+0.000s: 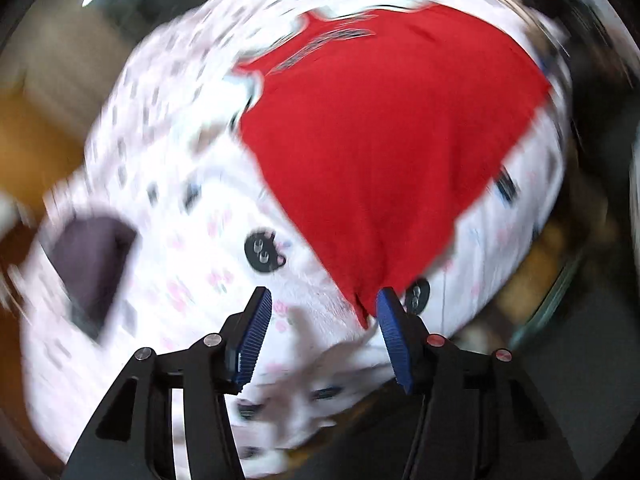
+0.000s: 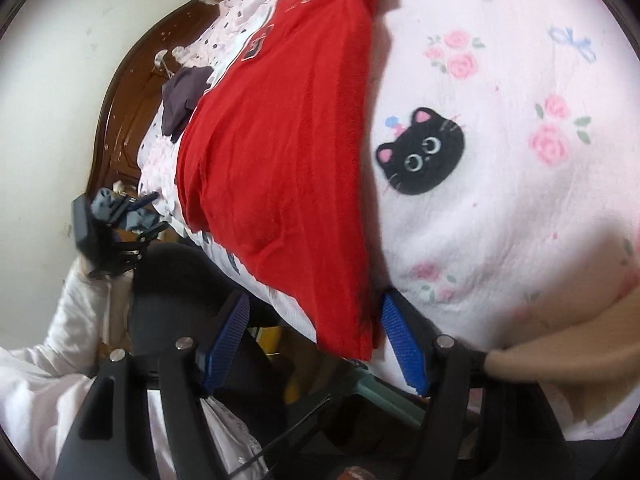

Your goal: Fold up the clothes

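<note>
A red jersey with white trim lies spread on a pink flowered bed cover. Its near hem hangs over the bed's edge between the blue pads of my right gripper, which stands open, the cloth close to the right-hand pad. The left wrist view is blurred: the red jersey stretches away from my left gripper, which is open, with one red corner just beside its right-hand pad. In the right wrist view, my left gripper hangs off the bed's far side, held by a hand in a white sleeve.
A dark purple cloth lies on the cover beyond the jersey, also visible as the purple cloth. A black cat patch marks the cover. A brown wooden headboard and white wall stand behind. A beige object sits at the near right.
</note>
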Available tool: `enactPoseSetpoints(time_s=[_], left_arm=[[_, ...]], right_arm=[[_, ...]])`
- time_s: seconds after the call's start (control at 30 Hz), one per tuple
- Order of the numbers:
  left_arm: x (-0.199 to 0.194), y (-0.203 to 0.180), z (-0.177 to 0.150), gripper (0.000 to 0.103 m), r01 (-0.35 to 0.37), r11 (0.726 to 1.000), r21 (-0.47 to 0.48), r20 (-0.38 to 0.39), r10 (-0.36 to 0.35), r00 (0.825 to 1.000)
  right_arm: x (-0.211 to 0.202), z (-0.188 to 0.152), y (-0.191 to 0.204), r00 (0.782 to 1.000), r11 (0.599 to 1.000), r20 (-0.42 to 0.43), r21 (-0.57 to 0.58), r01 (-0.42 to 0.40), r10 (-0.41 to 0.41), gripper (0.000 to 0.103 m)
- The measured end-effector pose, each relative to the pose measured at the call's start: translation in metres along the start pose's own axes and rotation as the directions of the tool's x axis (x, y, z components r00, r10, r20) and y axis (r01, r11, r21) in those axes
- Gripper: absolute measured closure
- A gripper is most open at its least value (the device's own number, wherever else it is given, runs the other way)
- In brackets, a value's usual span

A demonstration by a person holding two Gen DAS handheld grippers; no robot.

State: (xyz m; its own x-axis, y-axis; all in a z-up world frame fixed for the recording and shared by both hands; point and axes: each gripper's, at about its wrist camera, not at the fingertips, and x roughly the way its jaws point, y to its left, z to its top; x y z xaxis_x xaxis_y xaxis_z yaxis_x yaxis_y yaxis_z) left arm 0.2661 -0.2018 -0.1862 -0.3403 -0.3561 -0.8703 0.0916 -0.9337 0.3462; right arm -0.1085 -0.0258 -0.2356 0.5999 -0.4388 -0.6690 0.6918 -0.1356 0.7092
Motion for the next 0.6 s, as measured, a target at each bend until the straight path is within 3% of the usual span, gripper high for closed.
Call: enactPoseSetpoints(time_s=[0.1,0.17,0.23,0.4,0.5,0.57,0.6], left_arm=[[0.007,0.025,0.003,0.053,0.121,0.978,-0.169,0.038,-0.116,0.992],[0.012,0.042,0.006,0.053,0.202,0.940,-0.276,0.074,-0.189,0.979],[0.017,0.059,0.008,0.053,0.281,0.883,-0.375,0.117,-0.255,0.960],[0.037,0.058,0.014,0.054,0.291,0.864,-0.411,0.040,-0.302,0.952],[0.038,0.060,0.011,0.069,0.289,0.847,-0.446,0.040,-0.303,0.952],[0.040,0.064,0.006,0.095,0.306,0.829,-0.468,0.048,-0.322,0.946],[0.041,0.064,0.004,0.096,0.315,0.819,-0.479,0.050,-0.333,0.942]], right_arm=[[-0.003,0.001,-0.008,0.999,0.998,0.002,0.048,-0.046,0.046,0.035],[-0.005,-0.001,-0.013,0.998,0.994,0.009,0.082,-0.067,0.067,0.038],[-0.007,-0.004,-0.015,0.997,0.993,0.013,0.088,-0.076,0.075,0.038],[-0.006,-0.007,-0.009,0.999,0.999,0.013,0.041,-0.036,0.035,0.037],[-0.007,-0.011,-0.006,1.000,1.000,0.015,0.018,-0.018,0.018,0.037],[-0.008,-0.014,-0.005,1.000,1.000,0.018,0.004,-0.010,0.010,0.037],[-0.008,-0.015,-0.004,1.000,1.000,0.019,0.001,-0.004,0.004,0.037]])
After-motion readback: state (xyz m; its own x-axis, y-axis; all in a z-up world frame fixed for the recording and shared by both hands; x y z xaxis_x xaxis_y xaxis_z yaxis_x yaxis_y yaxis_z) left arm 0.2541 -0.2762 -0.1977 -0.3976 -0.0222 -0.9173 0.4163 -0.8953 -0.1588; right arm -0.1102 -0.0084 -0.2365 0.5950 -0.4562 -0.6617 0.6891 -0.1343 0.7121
